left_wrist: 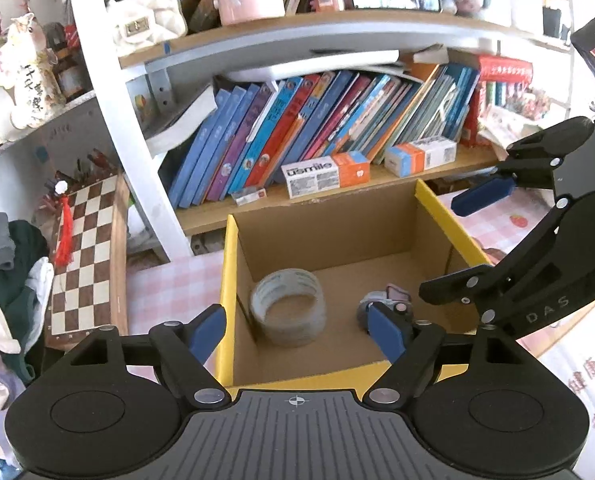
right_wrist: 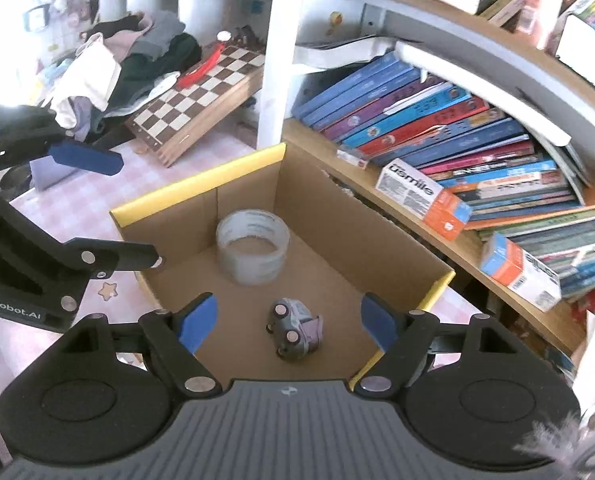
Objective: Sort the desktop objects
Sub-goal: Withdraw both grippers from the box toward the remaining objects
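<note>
An open cardboard box with yellow rims point(left_wrist: 228, 280) point(right_wrist: 193, 184) stands on the pink checked desk. A roll of clear tape point(left_wrist: 288, 308) point(right_wrist: 253, 248) and a small grey toy car point(left_wrist: 389, 300) point(right_wrist: 295, 330) lie on its floor. My left gripper point(left_wrist: 297, 334) is open and empty, hovering over the box's near edge. My right gripper point(right_wrist: 289, 322) is open and empty, directly above the toy car. The right gripper also shows in the left wrist view point(left_wrist: 453, 248), over the box's right wall. The left gripper shows at the left of the right wrist view point(right_wrist: 137, 212).
A shelf of leaning books point(left_wrist: 317, 128) point(right_wrist: 457, 140) with small cartons point(left_wrist: 325, 174) point(right_wrist: 425, 196) runs behind the box. A chessboard point(left_wrist: 85, 256) point(right_wrist: 201, 92) leans to the left beside a clothes pile point(right_wrist: 129, 60). A white shelf post point(left_wrist: 113, 92) stands behind.
</note>
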Available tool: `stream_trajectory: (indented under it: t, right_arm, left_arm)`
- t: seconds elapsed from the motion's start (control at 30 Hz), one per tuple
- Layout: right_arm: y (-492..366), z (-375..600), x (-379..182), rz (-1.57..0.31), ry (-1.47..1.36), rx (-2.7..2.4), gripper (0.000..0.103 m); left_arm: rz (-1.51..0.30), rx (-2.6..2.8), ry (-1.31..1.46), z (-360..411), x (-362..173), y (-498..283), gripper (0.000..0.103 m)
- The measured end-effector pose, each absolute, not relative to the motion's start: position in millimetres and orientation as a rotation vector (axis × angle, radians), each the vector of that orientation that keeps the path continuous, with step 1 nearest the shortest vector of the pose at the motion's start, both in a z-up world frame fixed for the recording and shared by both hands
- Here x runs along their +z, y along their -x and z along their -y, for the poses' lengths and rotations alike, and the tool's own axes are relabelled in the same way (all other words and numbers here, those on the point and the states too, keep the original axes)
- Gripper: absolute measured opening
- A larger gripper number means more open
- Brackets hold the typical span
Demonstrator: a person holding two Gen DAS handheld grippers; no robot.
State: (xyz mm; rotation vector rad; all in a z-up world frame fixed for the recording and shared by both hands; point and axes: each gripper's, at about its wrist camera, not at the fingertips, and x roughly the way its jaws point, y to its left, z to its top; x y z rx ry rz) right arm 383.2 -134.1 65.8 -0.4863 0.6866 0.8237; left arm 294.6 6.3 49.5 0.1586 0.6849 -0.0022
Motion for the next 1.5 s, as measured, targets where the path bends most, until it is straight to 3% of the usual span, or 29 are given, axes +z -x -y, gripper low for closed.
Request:
stream_trajectory:
  t: [0.6,1.5]
  right_arm:
    - [-292,148,67,-0.705,0.322,0.647,0.082]
    - [-190,147,25,-0.757,0.235,0.467,0.082]
  left_arm:
    - [-0.616,-0.105,-0.123,-24,53,-225,0.081]
    - [-0.734,-0.106,-0.061,-53,3,-148,0.082]
